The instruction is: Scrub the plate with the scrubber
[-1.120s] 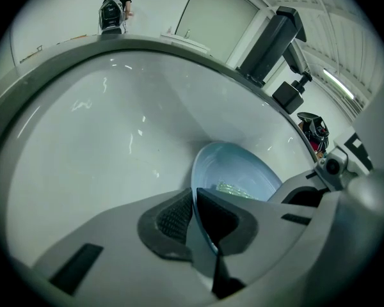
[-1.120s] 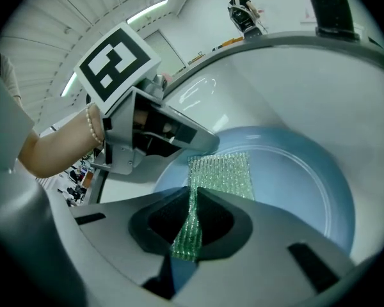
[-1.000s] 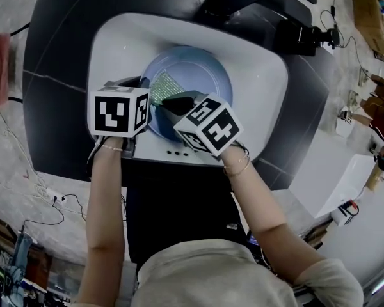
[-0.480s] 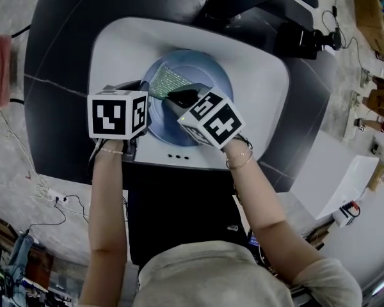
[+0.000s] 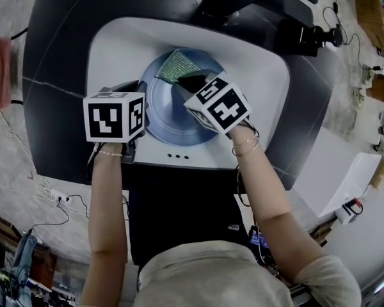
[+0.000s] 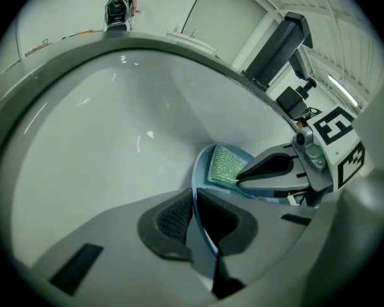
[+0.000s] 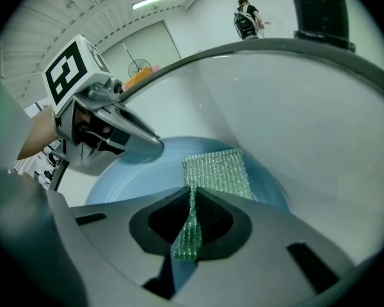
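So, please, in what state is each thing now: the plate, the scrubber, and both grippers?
plate: in the white basin, rim clamped.
scrubber: on the plate's far side, pinched at one edge.
left gripper: shut on the plate's rim.
right gripper: shut on the scrubber.

The left gripper (image 6: 193, 200) has its fingers (image 6: 169, 219) pinched together on the near rim of the blue plate (image 6: 200, 171), seen edge-on inside the white sink (image 6: 102, 126). The green scrubber (image 6: 225, 165) lies against the plate's far part, and the right gripper (image 6: 243, 178) is closed on the scrubber's edge.
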`<state>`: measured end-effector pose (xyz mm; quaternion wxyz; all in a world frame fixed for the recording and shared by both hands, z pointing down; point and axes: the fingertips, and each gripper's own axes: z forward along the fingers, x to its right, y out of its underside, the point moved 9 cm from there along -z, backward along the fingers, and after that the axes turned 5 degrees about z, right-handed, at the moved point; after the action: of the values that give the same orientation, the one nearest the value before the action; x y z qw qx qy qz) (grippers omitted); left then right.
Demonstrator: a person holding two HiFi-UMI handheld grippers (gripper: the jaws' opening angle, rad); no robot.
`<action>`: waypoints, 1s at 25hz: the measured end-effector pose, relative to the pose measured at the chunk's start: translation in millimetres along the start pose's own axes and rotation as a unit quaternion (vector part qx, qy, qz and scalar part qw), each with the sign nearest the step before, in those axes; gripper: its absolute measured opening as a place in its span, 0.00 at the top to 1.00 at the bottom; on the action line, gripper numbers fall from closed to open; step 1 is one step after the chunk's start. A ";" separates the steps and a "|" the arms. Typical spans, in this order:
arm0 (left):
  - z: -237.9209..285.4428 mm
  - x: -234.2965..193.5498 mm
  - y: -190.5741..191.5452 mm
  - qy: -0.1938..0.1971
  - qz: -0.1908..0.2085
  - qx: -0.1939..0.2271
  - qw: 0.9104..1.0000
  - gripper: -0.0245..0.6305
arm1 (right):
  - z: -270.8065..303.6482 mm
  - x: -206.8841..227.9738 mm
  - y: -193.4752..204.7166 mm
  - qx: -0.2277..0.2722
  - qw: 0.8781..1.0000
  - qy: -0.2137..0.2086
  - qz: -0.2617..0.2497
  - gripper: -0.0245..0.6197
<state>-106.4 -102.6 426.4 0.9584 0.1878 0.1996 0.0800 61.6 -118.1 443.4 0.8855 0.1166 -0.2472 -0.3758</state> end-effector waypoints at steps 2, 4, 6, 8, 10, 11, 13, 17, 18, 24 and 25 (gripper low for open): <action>-0.6 0.4 -0.2 -0.003 0.003 0.000 1.000 0.90 | -3.9 7.9 5.5 -0.007 1.000 0.012 0.011 0.90; -0.8 1.1 0.0 -0.007 0.008 0.000 1.000 0.90 | -8.4 15.5 11.5 -0.016 0.999 0.022 0.031 0.90; -1.5 1.5 -0.2 -0.012 0.017 0.002 1.000 0.90 | -12.7 20.1 17.1 -0.028 0.998 0.029 0.045 0.90; -1.8 2.5 -0.1 -0.012 0.020 0.003 1.000 0.90 | -16.2 22.6 21.8 -0.038 0.997 0.029 0.058 0.90; -1.0 4.4 0.5 -0.007 0.022 0.003 1.000 0.90 | -19.3 22.6 26.3 -0.045 0.996 0.027 0.074 0.90; -0.8 5.3 1.1 -0.006 0.023 0.000 1.000 0.90 | -20.8 21.5 28.4 -0.048 0.995 0.027 0.080 0.90; -0.9 6.4 2.1 -0.007 0.026 -0.003 1.000 0.90 | -23.7 18.0 32.9 -0.052 0.994 0.027 0.090 0.90; -1.3 6.5 1.1 -0.003 0.029 0.001 1.000 0.90 | -30.4 9.0 44.3 -0.056 0.992 0.021 0.110 0.90; -1.5 6.6 0.5 -0.002 0.031 0.002 1.000 0.90 | -32.3 6.0 47.2 -0.059 0.992 0.017 0.114 0.90; -1.3 6.4 -2.5 0.003 0.038 0.003 0.999 0.90 | -39.6 -16.8 59.1 -0.087 0.990 -0.005 0.108 0.90; -1.1 6.1 -2.5 0.005 0.039 0.002 0.999 0.90 | -40.3 -21.2 60.2 -0.091 0.991 -0.007 0.102 0.90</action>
<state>-101.2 -103.1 422.3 0.9532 0.1967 0.1973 0.1175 106.8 -60.4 425.3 0.9244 0.0072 -0.2283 -0.3055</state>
